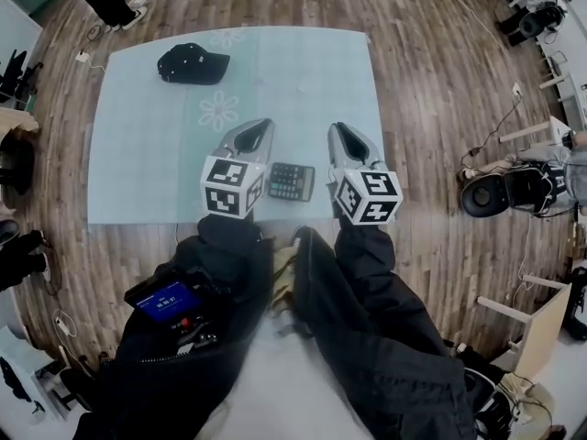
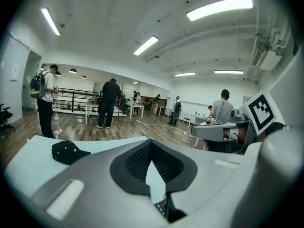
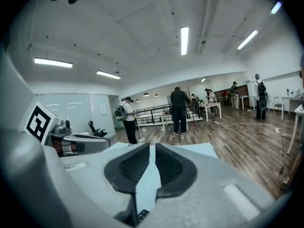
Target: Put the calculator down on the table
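The dark calculator (image 1: 292, 181) lies flat on the light blue table (image 1: 303, 81), near its front edge, between my two grippers and apart from both. My left gripper (image 1: 264, 125) hangs above the table to the calculator's left; in the left gripper view its pads meet at the tips (image 2: 151, 144), with nothing held. A corner of the calculator (image 2: 162, 207) shows below them. My right gripper (image 1: 337, 128) hangs to the calculator's right. Its pads (image 3: 152, 148) stand almost together, a thin slit between them, nothing in it. The calculator's edge (image 3: 141, 216) peeks out underneath.
A black cap (image 1: 193, 63) rests at the table's far left, also seen as the cap (image 2: 67, 152) in the left gripper view. Wooden floor surrounds the table. People (image 2: 110, 101) stand at desks further back. A chair (image 1: 514, 186) and cables sit to the right.
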Motion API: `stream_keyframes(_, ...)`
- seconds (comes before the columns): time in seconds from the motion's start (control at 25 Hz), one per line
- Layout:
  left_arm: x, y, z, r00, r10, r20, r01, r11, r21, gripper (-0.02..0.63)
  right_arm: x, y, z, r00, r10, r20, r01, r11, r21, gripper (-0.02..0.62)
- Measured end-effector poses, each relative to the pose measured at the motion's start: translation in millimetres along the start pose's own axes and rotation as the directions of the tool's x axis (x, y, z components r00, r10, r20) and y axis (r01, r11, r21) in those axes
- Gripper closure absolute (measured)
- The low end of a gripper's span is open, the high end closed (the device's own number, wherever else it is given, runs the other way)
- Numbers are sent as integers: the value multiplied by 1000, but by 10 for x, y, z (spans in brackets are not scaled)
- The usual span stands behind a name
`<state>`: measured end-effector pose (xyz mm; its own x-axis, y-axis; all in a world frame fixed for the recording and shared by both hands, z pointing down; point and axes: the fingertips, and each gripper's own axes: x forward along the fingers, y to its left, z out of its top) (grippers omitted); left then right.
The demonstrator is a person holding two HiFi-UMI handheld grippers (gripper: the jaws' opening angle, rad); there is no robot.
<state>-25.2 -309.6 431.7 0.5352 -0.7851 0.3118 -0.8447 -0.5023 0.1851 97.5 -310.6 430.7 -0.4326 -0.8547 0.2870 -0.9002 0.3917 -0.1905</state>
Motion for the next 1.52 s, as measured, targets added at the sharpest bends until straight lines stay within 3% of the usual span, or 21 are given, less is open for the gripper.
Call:
stream_keyframes(0.16,-32,-79,364,997,-26,69,25,999,22,607,-79,55,355,996,-1,87,5,999,-38,594)
stream_keyframes(0.6,-212,-359,1120,972,-77,224,51,991,120,607,-410,281,1119,964,28,263,11,989,-145,595)
stream_keyframes(1.04,-303,-549,1399,955,-102,278,50,981,187,607,-496,463,1435,939,51,341,20,980,-200,595)
stream_keyframes(1.52,-374,-589,1437,950,-100,297,45,981,187,607,-619,559,1550,920,52,389,38,975,-219,601)
